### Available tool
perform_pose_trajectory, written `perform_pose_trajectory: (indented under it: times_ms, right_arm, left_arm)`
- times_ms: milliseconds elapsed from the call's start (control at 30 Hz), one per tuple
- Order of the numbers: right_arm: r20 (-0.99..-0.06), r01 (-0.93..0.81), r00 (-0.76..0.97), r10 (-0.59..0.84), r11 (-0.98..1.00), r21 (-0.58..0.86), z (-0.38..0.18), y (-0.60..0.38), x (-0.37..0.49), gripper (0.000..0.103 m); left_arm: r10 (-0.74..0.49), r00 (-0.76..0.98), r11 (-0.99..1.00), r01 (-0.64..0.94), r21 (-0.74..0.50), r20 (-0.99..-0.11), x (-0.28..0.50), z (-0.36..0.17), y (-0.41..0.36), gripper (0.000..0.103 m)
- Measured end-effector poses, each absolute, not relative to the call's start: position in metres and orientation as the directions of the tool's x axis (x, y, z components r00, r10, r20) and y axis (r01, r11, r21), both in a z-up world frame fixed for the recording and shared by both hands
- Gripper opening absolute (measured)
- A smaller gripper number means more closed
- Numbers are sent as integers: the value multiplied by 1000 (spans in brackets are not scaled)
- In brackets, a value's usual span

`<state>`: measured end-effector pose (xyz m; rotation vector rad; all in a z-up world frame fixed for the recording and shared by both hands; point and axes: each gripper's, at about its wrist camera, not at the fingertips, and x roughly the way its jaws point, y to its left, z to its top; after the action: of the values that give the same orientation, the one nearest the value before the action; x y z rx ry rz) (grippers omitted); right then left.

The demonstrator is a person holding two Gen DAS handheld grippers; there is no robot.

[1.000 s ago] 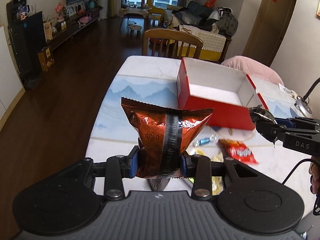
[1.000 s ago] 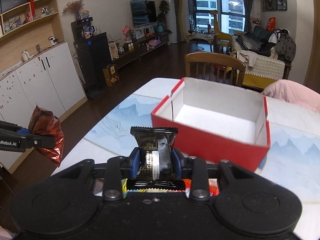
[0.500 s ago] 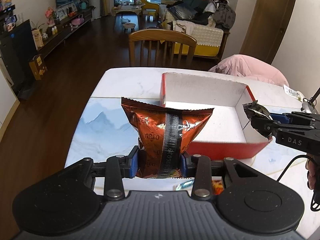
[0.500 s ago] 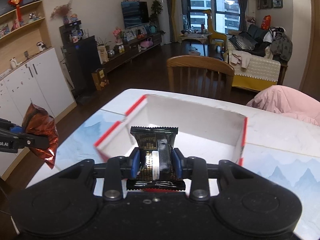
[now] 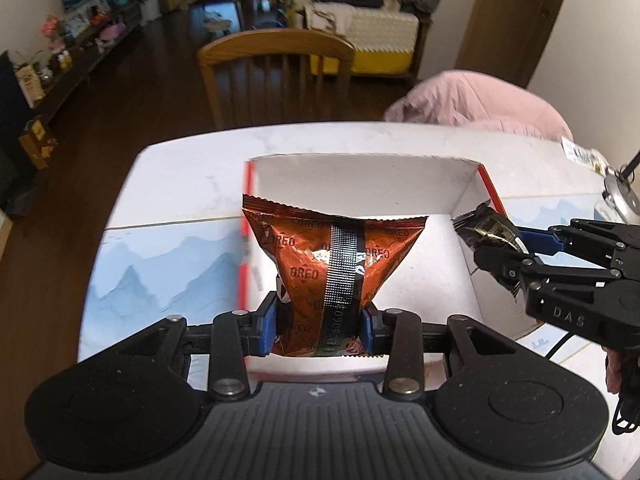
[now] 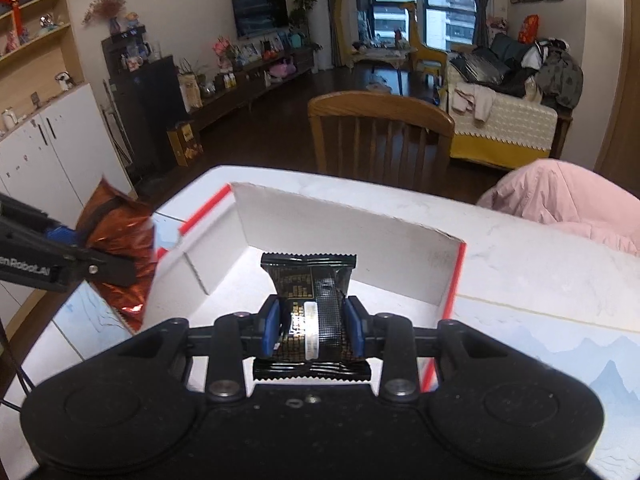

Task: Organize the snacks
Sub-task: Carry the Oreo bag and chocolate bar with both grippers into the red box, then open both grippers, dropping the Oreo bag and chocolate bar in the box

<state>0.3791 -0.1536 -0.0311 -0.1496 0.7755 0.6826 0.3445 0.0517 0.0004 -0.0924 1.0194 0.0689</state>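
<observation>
My left gripper point(image 5: 320, 322) is shut on an orange-brown Oreo bag point(image 5: 332, 264) and holds it upright over the near left part of the red box with a white inside point(image 5: 360, 172). My right gripper point(image 6: 314, 326) is shut on a small black snack packet point(image 6: 310, 292) and holds it over the box point(image 6: 344, 236). In the left wrist view the right gripper point(image 5: 496, 248) with the black packet point(image 5: 486, 228) hangs over the box's right wall. In the right wrist view the Oreo bag point(image 6: 120, 248) shows at the box's left wall.
The box stands on a white table with a blue mountain print point(image 5: 160, 264). A wooden chair point(image 5: 276, 68) stands at the far edge. A pink cushion point(image 5: 480, 104) is at the far right. A small metal lamp base point(image 5: 618, 196) sits at the table's right edge.
Both grippers have moved forward with their packets, from in front of the box to over it. The loose snacks on the near table have dropped out of view.
</observation>
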Motion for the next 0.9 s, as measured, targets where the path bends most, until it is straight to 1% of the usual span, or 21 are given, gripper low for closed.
perform_pose_trajectory:
  times_ms: [200,400,567,900]
  right_arm:
    - [-760,-609,443,475,782,133,-51,-152,399,34]
    - [-821,-652,373,433,752,100,-75,-125,399,34]
    - [-860,-675,327,391,734,77,-94,-109,398,34]
    - [-891,-684,302,339,728,46,-110,-101,400,34]
  left_arm:
    - [5,443,997,-71,-29,-896,383,-26,36,38]
    - [73,331,996,-70,52,-941,407,-61,31,38]
    - [90,276,995,-63,76,-957,416,-84,29,38]
    - [111,216,994,-24,108,-970,426,-111,23,39]
